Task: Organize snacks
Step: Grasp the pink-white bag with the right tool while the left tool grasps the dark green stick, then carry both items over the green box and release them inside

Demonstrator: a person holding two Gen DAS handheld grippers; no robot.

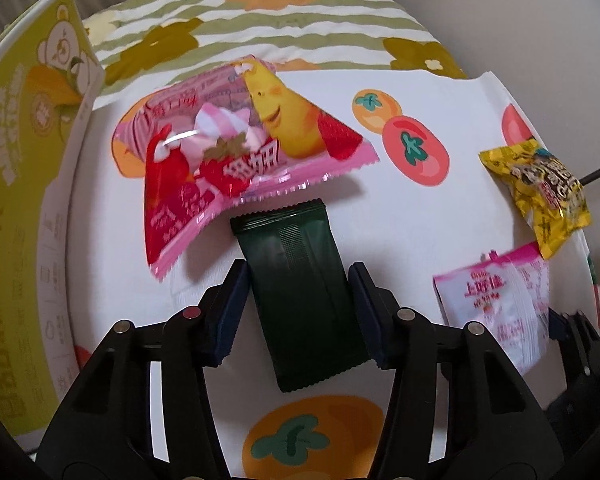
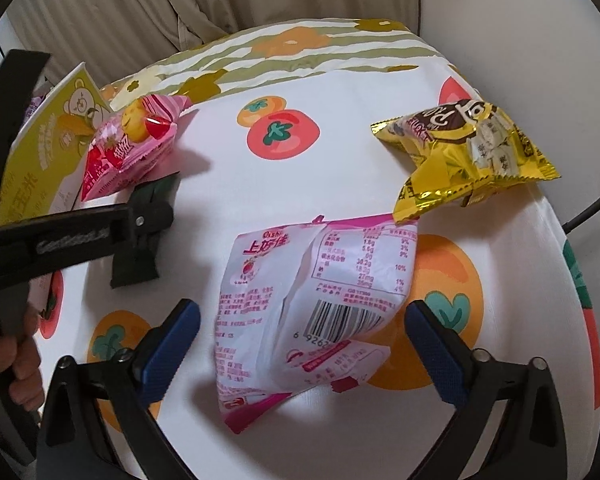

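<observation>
The left gripper (image 1: pixel 298 312) was lowered over a dark green snack packet (image 1: pixel 300 300) lying flat on the white tablecloth (image 1: pixel 420 220) printed with orange and red persimmons. Its two blue-padded fingers (image 1: pixel 230 312) stood on either side of the packet, close against its long edges; whether the pads actually pressed it could not be told. From the right wrist view the same gripper (image 2: pixel 148 216) reached in from the left over the packet (image 2: pixel 140 248), which stuck out beneath it toward the near side.

Just beyond the green packet's far end lay a pink strawberry marshmallow bag (image 1: pixel 236 152) with a yellow cartoon figure, its near edge overlapping the packet's far end. To the left of it stood a yellow-green carton (image 1: pixel 24 184) printed with bear figures, running along the left edge of the table.

The right gripper (image 2: pixel 300 340) had its fingers (image 2: pixel 168 344) spread wide, one on each side of a white and pink Oishi bag (image 2: pixel 312 304) lying back side up with its barcode showing. Neither pad touched the bag. In the left wrist view that bag (image 1: pixel 496 304) sat at the near right.

A yellow foil snack bag (image 2: pixel 468 152) lay at the far right, its near corner overlapping the Oishi bag's far edge. At the far side, a green-striped flowered cloth (image 2: pixel 300 56) covered the rest of the table.
</observation>
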